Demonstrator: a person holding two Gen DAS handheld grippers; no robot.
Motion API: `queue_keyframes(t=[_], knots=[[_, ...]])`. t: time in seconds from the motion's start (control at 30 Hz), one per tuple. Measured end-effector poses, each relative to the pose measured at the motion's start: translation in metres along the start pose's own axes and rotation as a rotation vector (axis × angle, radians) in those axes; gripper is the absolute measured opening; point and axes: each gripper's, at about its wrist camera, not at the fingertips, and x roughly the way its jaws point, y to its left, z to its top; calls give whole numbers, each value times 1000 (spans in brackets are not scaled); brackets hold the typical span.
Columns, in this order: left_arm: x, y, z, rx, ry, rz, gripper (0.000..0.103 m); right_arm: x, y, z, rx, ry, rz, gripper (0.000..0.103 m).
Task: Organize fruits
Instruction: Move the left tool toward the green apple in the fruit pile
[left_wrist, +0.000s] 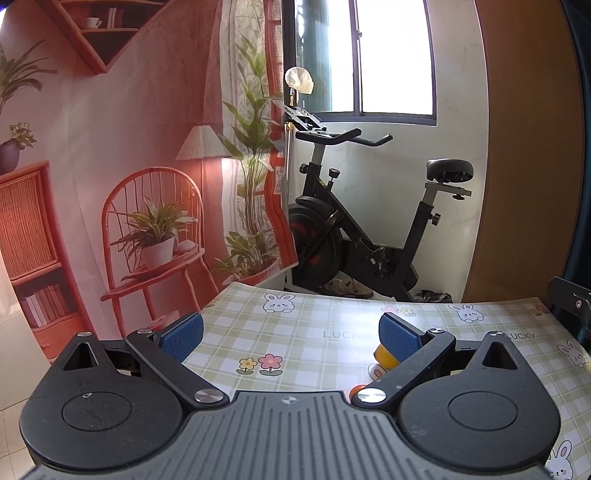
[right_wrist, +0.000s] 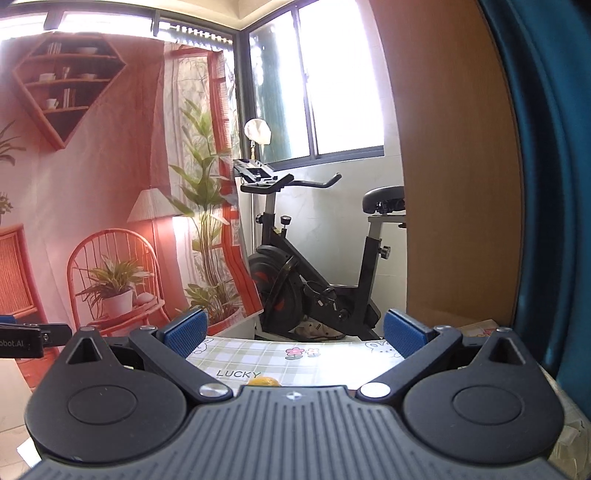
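We see the left gripper (left_wrist: 291, 338) and the right gripper (right_wrist: 295, 334) both spread wide with nothing between the blue pads, each above the surface (left_wrist: 314, 325) with its checked bunny cloth. A yellow fruit (left_wrist: 385, 357) lies on the surface, partly hidden behind the left gripper's right finger, and a small orange fruit (left_wrist: 356, 389) lies closer to us. Beyond the far edge stands an exercise bike (left_wrist: 354, 236) under the window.

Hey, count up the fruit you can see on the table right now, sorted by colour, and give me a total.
Yellow-orange fruit: 1, the yellow fruit partly hidden behind the left gripper; likely the same one at the right gripper's base.
Orange-red fruit: 1, a small orange piece, mostly hidden.
Total: 2 visible; more may be hidden below the grippers on the checked tablecloth.
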Motion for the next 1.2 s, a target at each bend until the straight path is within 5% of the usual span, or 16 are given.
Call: queue_keyframes(t=[0.23, 0.47, 0.83, 1.2], knots=[[24, 10, -10, -27, -5, -46, 96, 41, 20, -13, -32, 85, 22, 103], [55, 22, -20, -38, 53, -177, 95, 74, 32, -36, -83, 158, 72, 103], [85, 17, -53, -12, 161, -149, 95, 111, 27, -79, -58, 330, 69, 99], [87, 7, -78, 0, 234, -231, 95, 117, 15, -107, -52, 454, 157, 91]])
